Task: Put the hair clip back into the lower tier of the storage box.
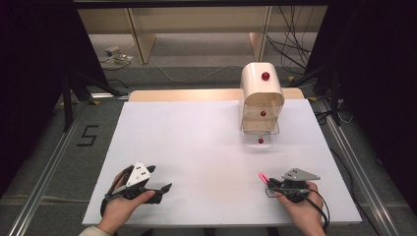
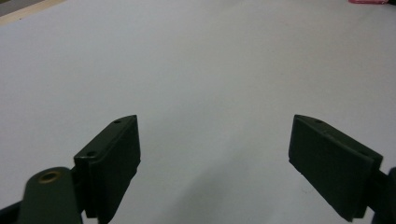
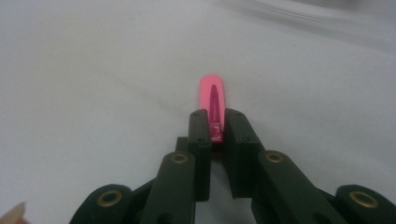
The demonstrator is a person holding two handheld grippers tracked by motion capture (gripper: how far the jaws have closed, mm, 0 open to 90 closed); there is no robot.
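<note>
1. The right gripper (image 3: 218, 125), in the lower right of the high view, has its jaws closed narrow on a pink clip (image 3: 212, 105). The back end of the clip is between the pads, and the rounded front end sticks out ahead of them, up in the frame.
2. In the high view the pink clip (image 1: 263, 177) points to the upper left from the right gripper (image 1: 271, 183), just above the white table (image 1: 196, 142). I cannot tell if its tip touches the surface.
3. The left gripper (image 2: 215, 149) has its jaws spread wide, with bare white table between them. It holds nothing.
4. In the high view the left gripper (image 1: 160, 181) is in the lower left, held by the left hand (image 1: 120, 209), well apart from the right one.
5. A small white drawer unit (image 1: 262, 101) with red knobs stands in the upper right part of the table. Its lower drawers are clear and the lowest is pulled out toward the person.
6. Nothing stands between the grippers and the drawer unit.
7. Cables (image 1: 290, 39) lie on the floor behind the table.
</note>
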